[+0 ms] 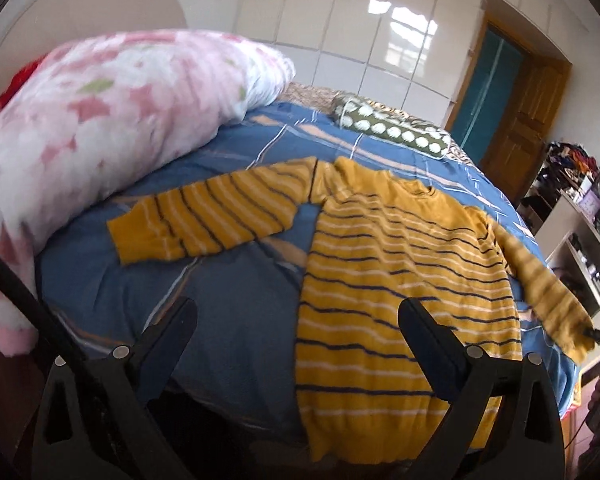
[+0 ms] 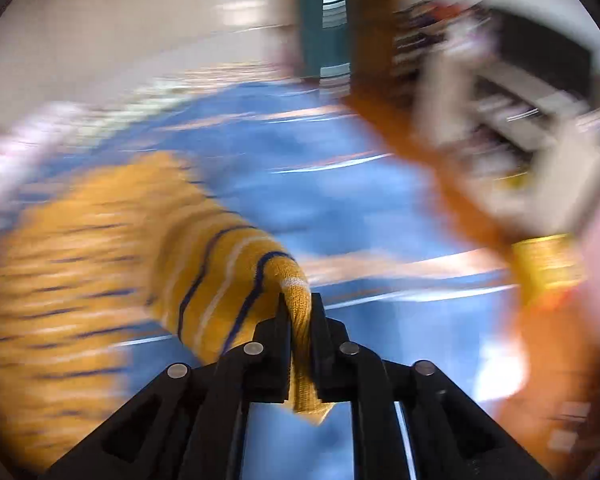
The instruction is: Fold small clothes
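A yellow sweater with dark and white stripes lies flat on the blue bedspread, front up, collar away from me. Its left sleeve lies spread out to the left. My left gripper is open and empty, hovering above the sweater's hem and the bedspread. My right gripper is shut on the cuff of the right sleeve and holds it lifted off the bed; in the left wrist view it shows at the right edge with the sleeve raised. The right wrist view is blurred.
A large pink floral quilt is piled on the bed's left side. A green pillow with white dots lies at the far end. Shelves with clutter stand to the right of the bed, beside a wooden door.
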`<control>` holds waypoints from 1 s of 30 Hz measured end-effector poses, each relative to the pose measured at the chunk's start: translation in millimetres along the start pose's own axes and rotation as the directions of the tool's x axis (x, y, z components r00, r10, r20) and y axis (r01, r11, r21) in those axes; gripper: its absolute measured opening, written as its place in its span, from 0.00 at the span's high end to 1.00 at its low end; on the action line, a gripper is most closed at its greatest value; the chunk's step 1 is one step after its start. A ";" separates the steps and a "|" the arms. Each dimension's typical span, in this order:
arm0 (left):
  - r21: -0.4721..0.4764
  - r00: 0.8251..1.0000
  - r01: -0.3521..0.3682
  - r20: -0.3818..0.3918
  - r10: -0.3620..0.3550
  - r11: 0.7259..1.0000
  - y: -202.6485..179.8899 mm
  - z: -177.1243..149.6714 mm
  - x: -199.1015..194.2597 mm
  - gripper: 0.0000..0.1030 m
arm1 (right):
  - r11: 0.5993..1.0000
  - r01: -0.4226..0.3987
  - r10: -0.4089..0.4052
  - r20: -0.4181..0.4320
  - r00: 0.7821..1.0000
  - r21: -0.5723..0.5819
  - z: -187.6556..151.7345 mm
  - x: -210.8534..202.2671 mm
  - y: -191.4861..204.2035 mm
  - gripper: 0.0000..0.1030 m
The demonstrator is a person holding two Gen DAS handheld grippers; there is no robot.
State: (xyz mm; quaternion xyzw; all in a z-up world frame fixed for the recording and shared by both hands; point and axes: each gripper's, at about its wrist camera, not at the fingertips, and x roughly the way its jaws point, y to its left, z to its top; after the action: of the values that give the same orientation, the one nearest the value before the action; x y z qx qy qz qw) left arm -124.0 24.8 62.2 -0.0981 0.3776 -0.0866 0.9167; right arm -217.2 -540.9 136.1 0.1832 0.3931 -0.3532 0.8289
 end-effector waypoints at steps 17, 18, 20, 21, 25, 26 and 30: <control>0.007 0.930 0.160 -0.337 -0.149 0.987 -20.7 -58.2 104.0 0.19 | 0.710 -0.704 0.679 -0.271 0.683 0.003 -105.2 -1.7 143.9 0.68; 0.047 0.938 0.136 -0.327 -0.114 0.990 -26.5 -61.4 104.8 0.20 | 0.711 -0.703 0.675 -0.275 0.685 -0.005 -109.9 -1.0 146.5 0.67; 0.111 0.949 0.086 -0.311 -0.048 0.990 -34.6 -65.6 105.4 0.49 | 0.717 -0.696 0.666 -0.260 0.699 -0.038 -116.7 -3.7 152.0 0.68; 0.126 0.952 0.066 -0.304 -0.025 0.990 -34.8 -64.2 103.5 0.60 | 0.714 -0.699 0.666 -0.265 0.697 -0.047 -115.7 -3.4 155.0 0.75; 0.046 0.947 0.095 -0.313 -0.076 0.994 -20.7 -52.0 82.9 0.91 | 0.707 -0.707 0.674 -0.285 0.681 -0.020 -115.5 -5.7 147.5 0.94; 0.053 0.950 0.087 -0.305 -0.067 0.995 -18.0 -51.3 75.6 0.91 | 0.701 -0.713 0.681 -0.285 0.675 -0.013 -115.2 -10.1 140.8 0.94; 0.055 0.960 0.071 -0.275 -0.053 0.996 -7.6 -52.0 45.6 0.96 | 0.682 -0.730 0.695 -0.284 0.660 -0.026 -130.5 -32.2 118.9 0.96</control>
State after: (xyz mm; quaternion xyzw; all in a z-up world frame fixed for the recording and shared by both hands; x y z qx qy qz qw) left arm -129.6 0.8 -2.9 -0.0672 0.4944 -0.1400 0.8552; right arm -212.8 -369.6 83.0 0.3082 0.4146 0.0548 0.8545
